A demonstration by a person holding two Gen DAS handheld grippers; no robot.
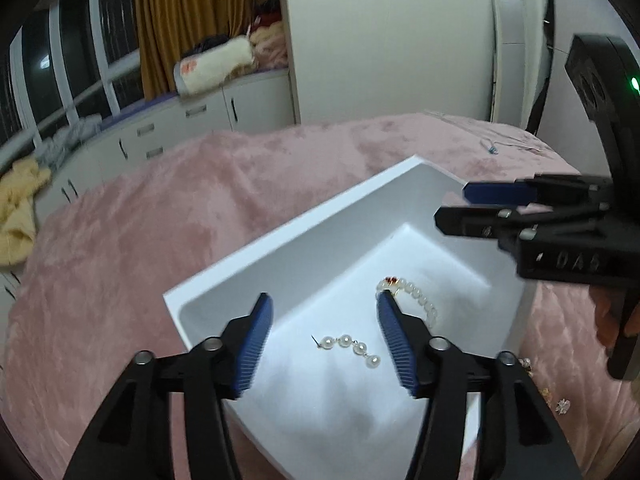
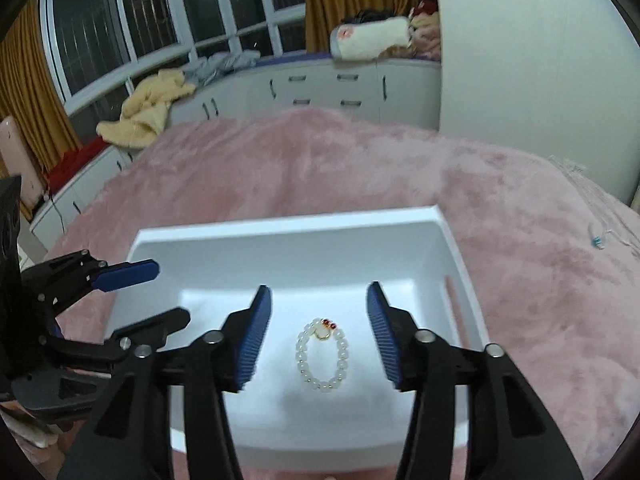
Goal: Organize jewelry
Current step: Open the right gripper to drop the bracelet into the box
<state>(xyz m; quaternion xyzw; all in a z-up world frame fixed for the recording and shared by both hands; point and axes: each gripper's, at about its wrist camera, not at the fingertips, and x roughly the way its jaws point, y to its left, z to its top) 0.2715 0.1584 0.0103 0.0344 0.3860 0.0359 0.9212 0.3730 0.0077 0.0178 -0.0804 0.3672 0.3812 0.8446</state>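
Observation:
A white plastic bin [image 1: 304,224] sits on a pink fuzzy blanket; it also shows in the right wrist view [image 2: 280,226]. Inside lie a pearl drop earring [image 1: 351,347] and a white bead bracelet with a red charm [image 1: 416,298], which also shows in the right wrist view [image 2: 323,354]. My left gripper [image 1: 325,322] is open and empty above the earring. My right gripper [image 2: 319,316] is open and empty above the bracelet. In the left wrist view the right gripper [image 1: 456,202] reaches in from the right. In the right wrist view the left gripper [image 2: 168,292] reaches in from the left.
The pink blanket [image 2: 400,168] covers the bed around the bin. A few small jewelry pieces [image 1: 560,404] lie on the blanket right of the bin. White cabinets [image 2: 320,84] with clothes on top line the window wall behind.

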